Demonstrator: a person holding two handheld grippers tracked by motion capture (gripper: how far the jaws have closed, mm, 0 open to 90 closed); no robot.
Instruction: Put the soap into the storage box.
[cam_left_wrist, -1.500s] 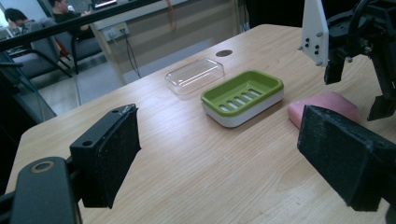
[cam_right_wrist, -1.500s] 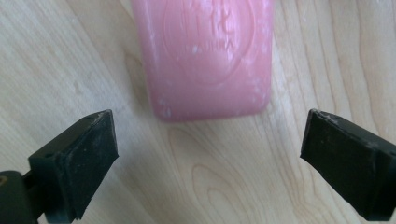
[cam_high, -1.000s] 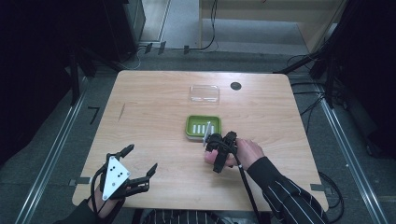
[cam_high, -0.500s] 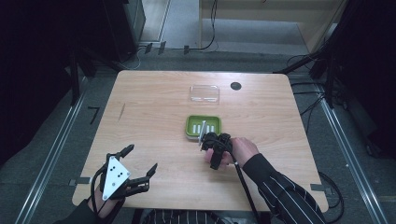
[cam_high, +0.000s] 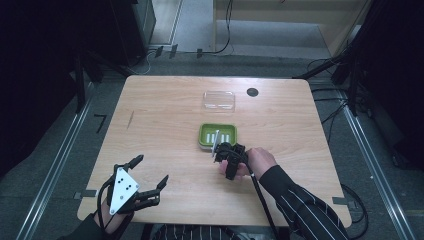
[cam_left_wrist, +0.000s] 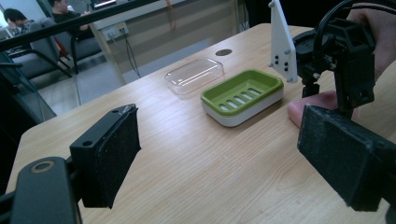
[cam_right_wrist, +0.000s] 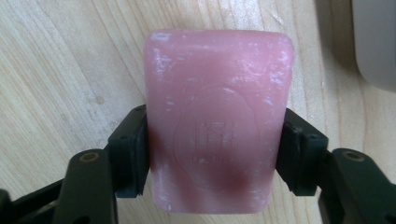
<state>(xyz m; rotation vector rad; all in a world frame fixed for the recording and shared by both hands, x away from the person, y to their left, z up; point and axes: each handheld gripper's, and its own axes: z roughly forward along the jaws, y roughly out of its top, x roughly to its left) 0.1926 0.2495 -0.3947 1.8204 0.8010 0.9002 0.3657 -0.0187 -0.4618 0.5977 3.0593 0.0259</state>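
Note:
A pink bar of soap (cam_right_wrist: 217, 121) lies flat just over the wooden table, and my right gripper (cam_right_wrist: 214, 151) is shut on its two long sides. In the high view that right gripper (cam_high: 226, 159) sits right in front of the green soap dish (cam_high: 218, 125), whose slotted tray is bare. From the left gripper view the green soap dish (cam_left_wrist: 261, 77) stands at mid-table with the right gripper (cam_left_wrist: 327, 51) just beside it. My left gripper (cam_high: 150, 170) rests near the table's front left, open, with nothing between its pads (cam_left_wrist: 114, 149).
A clear plastic lid (cam_high: 219, 100) lies behind the dish, also in the left gripper view (cam_left_wrist: 194, 74). A round black hole (cam_high: 252, 92) marks the table's far side. The pale corner (cam_right_wrist: 373, 42) at the right gripper view's top right stands close to the soap.
My right gripper has shifted slightly to the left in front of the dish. The left gripper has stayed where it was.

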